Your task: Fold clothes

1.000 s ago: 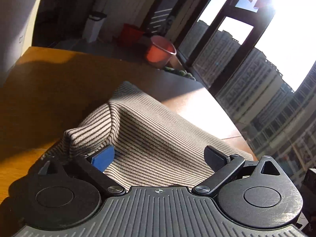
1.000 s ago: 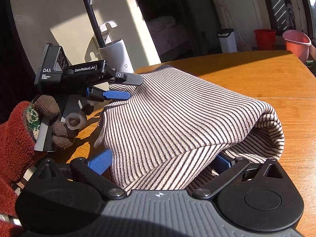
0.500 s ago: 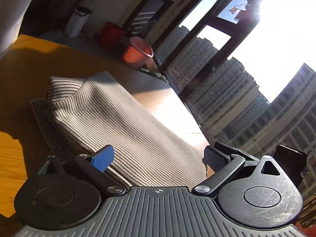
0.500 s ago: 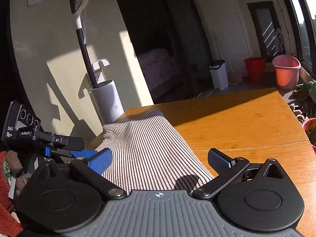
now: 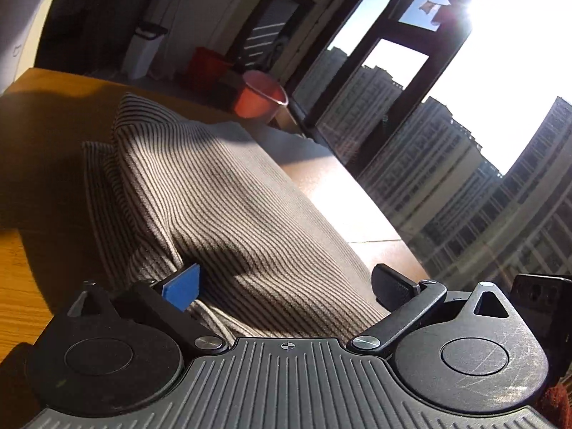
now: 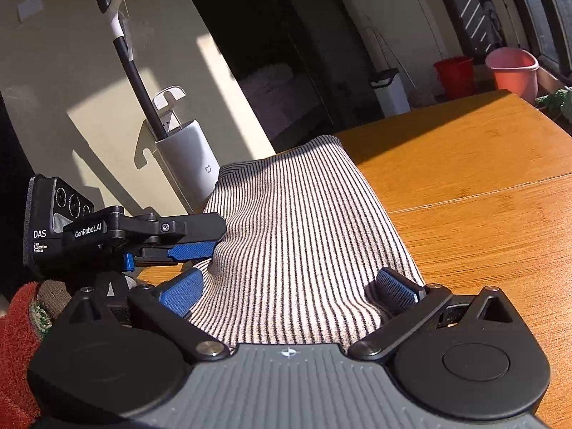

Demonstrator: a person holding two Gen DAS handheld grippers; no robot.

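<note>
A folded garment [image 5: 214, 196] with thin brown and white stripes lies flat on the wooden table [image 5: 35, 125]. My left gripper [image 5: 287, 286] is open at its near edge, and the cloth bulges up between the blue and black pads. In the right wrist view the same garment [image 6: 304, 232] runs away from me. My right gripper [image 6: 289, 291] is open too, with the near hem lying between its fingers. The left gripper [image 6: 211, 239] shows from the side at the garment's left corner, held by a hand in a red glove [image 6: 18, 321].
The table [image 6: 482, 214] stretches out bare to the right of the garment. Behind its far edge stand a stick vacuum in a white dock [image 6: 186, 164], a white bin [image 6: 389, 89], a red bucket [image 6: 454, 75] and a pink bucket [image 6: 513, 71]. Tall windows [image 5: 464, 143] line one side.
One second ago the garment hung raised over both grippers. It then dropped flat on the table, the grippers drew back, and now both sit low at its near edge again.
</note>
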